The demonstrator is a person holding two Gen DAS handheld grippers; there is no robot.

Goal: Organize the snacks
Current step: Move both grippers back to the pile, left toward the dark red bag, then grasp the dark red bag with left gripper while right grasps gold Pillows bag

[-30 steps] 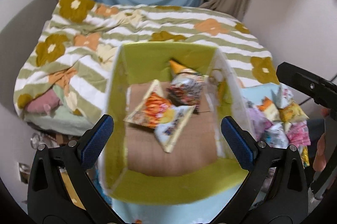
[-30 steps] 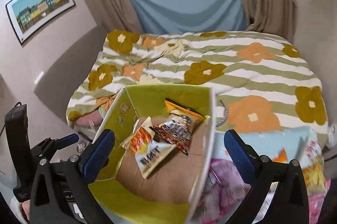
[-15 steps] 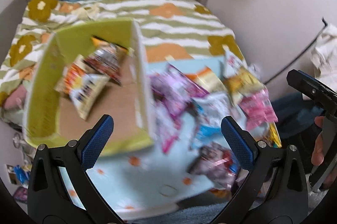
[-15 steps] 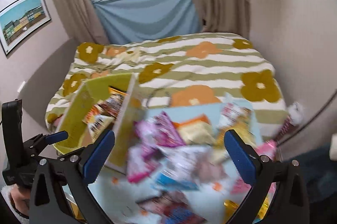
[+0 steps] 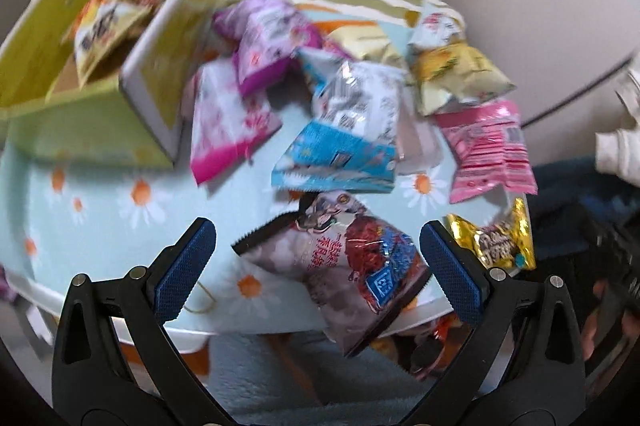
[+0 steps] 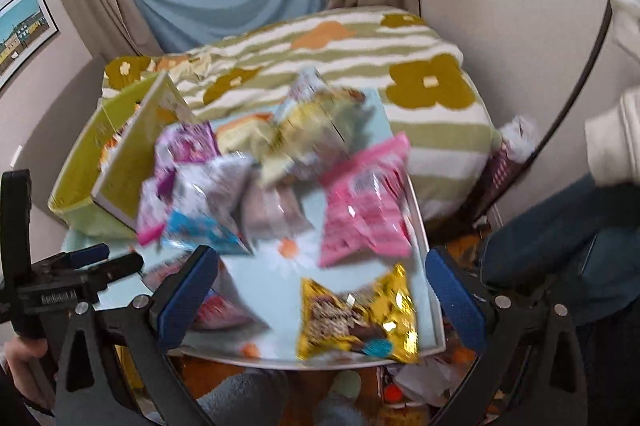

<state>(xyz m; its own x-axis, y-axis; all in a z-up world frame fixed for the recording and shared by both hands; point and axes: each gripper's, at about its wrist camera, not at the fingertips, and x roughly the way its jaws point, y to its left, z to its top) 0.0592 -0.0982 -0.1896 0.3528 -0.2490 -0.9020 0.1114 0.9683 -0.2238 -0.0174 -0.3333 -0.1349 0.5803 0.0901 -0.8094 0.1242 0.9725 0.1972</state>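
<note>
A pile of snack packets lies on a light blue daisy-print table [image 5: 120, 194]. My left gripper [image 5: 316, 258] is open, its blue pads on either side of a grey and red packet [image 5: 352, 266] at the table's near edge. A blue packet [image 5: 340, 158] and a pink packet [image 5: 488, 154] lie beyond. A green cardboard box [image 5: 80, 114] at the left holds a few packets. My right gripper [image 6: 320, 294] is open above a gold packet [image 6: 356, 318], with the pink packet [image 6: 364, 210] behind. The left gripper's body [image 6: 60, 282] shows at the left.
A bed with a green-striped flower quilt [image 6: 360, 66] stands behind the table. A person's white sleeve [image 6: 612, 138] and blue trouser leg [image 6: 560, 234] are at the right. Clutter lies on the floor under the table's near edge [image 6: 400, 386].
Both grippers swung right and down, from over the green box to the snack pile. The grey and red packet now sits between my left fingers, the gold one under my right gripper.
</note>
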